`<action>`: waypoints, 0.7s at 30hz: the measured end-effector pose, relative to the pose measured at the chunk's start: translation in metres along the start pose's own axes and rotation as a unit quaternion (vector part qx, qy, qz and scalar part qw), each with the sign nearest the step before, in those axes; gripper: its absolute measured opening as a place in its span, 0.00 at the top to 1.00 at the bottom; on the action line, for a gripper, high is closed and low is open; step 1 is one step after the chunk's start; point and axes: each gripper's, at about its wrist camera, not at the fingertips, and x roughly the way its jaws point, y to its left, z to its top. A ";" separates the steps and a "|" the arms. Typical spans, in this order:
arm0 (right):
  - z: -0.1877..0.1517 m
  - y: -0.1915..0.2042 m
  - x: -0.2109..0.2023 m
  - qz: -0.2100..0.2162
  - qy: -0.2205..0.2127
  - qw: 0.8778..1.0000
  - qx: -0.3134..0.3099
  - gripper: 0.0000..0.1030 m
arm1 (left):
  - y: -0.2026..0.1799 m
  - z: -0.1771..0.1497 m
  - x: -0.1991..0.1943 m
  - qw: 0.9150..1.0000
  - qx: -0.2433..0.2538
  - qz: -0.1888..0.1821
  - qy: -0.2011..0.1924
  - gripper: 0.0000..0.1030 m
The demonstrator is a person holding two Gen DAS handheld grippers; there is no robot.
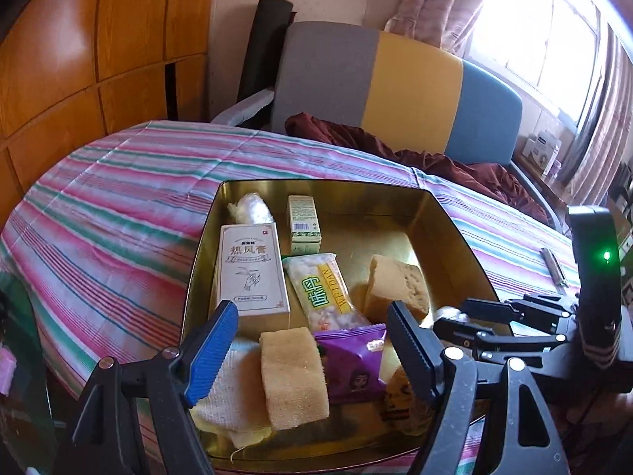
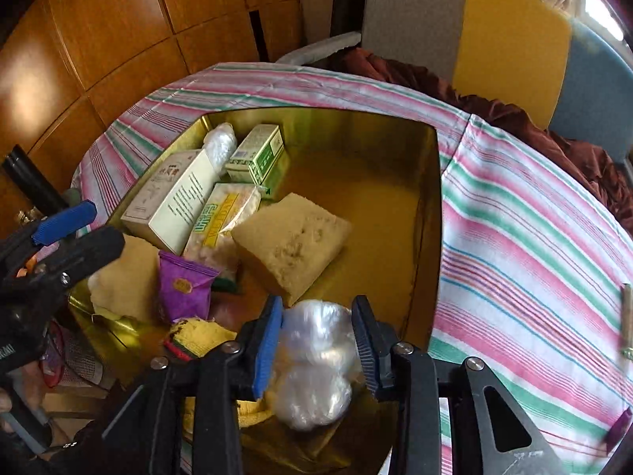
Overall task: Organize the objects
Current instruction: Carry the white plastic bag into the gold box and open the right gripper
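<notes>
I was working in a lived-in home, in what looked like a bedroom or sitting room. A striped cloth [image 1: 118, 182] in pink, green and white covered the surface before me, with a gold tin [image 1: 443, 221] of household odds and ends on it. Behind its far edge stood a grey, yellow and blue sofa [image 1: 411, 91], wooden wall panels [image 1: 79, 59] and a curtained window [image 1: 554, 39].

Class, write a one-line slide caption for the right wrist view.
Right gripper clamps a clear plastic-wrapped bundle above the gold metal tin.
</notes>
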 end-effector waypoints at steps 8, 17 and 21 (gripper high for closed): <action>-0.008 -0.007 -0.021 0.004 -0.025 1.000 0.017 0.55 | -0.010 -0.001 -0.003 1.000 0.020 0.002 -0.006 0.25; -0.025 -0.063 -0.074 -0.030 -0.062 0.994 0.085 0.34 | -0.040 0.002 -0.013 0.998 0.061 -0.014 -0.019 0.25; -0.038 -0.111 -0.093 -0.073 -0.060 0.987 0.134 0.34 | -0.060 0.003 -0.015 0.996 0.081 -0.025 -0.023 0.25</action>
